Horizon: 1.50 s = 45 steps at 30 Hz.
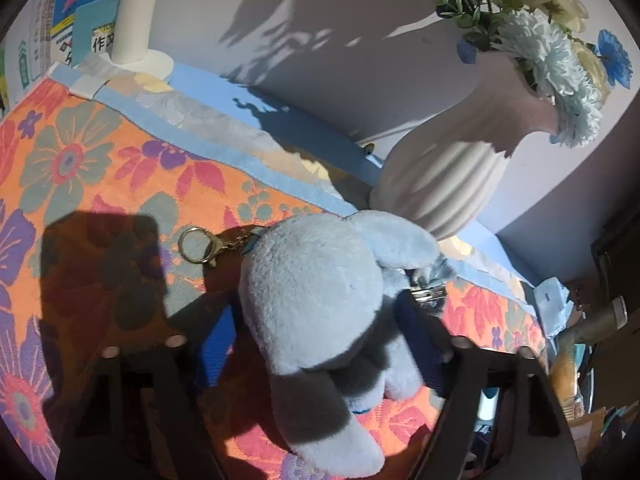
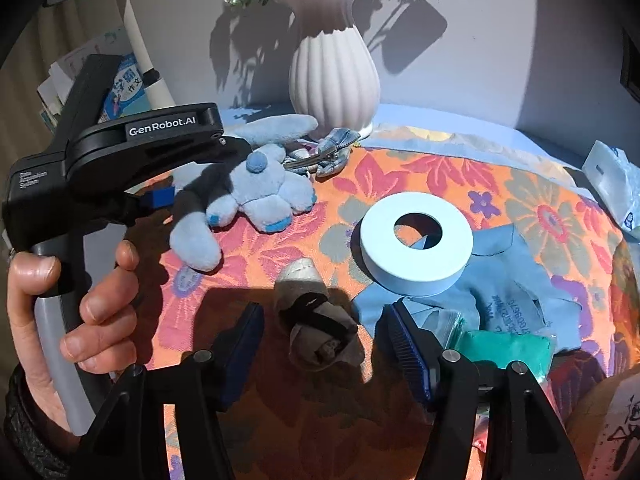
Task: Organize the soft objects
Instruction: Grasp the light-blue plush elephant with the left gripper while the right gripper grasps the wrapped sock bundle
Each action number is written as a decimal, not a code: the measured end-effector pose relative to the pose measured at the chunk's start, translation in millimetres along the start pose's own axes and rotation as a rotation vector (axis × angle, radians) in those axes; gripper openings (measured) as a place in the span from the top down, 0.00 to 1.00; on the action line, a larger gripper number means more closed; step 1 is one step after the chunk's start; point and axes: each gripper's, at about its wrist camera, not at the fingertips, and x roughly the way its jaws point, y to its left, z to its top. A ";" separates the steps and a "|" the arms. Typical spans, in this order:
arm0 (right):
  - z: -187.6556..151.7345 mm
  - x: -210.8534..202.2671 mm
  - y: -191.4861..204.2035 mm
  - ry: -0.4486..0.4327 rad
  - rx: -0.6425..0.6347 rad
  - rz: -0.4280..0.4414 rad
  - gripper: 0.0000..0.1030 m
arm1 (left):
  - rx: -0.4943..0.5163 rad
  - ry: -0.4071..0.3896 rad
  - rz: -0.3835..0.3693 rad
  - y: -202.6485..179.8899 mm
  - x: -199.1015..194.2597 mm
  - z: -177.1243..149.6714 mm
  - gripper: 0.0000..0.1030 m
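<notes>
L gripper [image 1: 320, 320]: jaws spread round plush toy [image 1: 320, 300] on bench [image 1: 100, 160], pads not clearly pressing. R gripper [image 2: 324, 344]: jaws spread either side of rolled sock [image 2: 320, 320], not touching. Nothing sorted yet, I'd say; blue cloth [image 2: 500, 300] also left.

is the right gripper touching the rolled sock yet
Apart. The right wrist view shows the right gripper straddling the rolled sock, with bare tablecloth visible between the sock and each blue pad.
</notes>
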 end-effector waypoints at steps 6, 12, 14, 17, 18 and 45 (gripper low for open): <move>-1.7 -1.7 11.8 -0.021 -0.053 -0.016 0.67 | 0.003 -0.013 -0.016 4.0 -7.7 2.3 0.49; -10.5 -24.8 5.5 -0.066 -0.007 0.054 0.67 | 0.096 -0.018 -0.080 3.7 -49.7 2.4 0.50; -15.6 -31.1 3.1 -0.067 0.011 0.073 0.67 | 0.156 0.012 -0.146 3.2 -66.7 -1.7 0.50; -25.2 -40.2 1.2 -0.060 0.033 0.092 0.67 | 0.330 0.091 -0.224 -6.9 -88.9 -15.4 0.50; -27.7 -42.3 0.5 -0.058 0.040 0.096 0.67 | 0.395 0.113 -0.234 -11.3 -93.9 -22.5 0.50; -60.4 -45.6 -9.1 -0.007 0.084 0.081 0.67 | 0.363 0.182 0.032 -25.0 -73.3 -90.4 0.06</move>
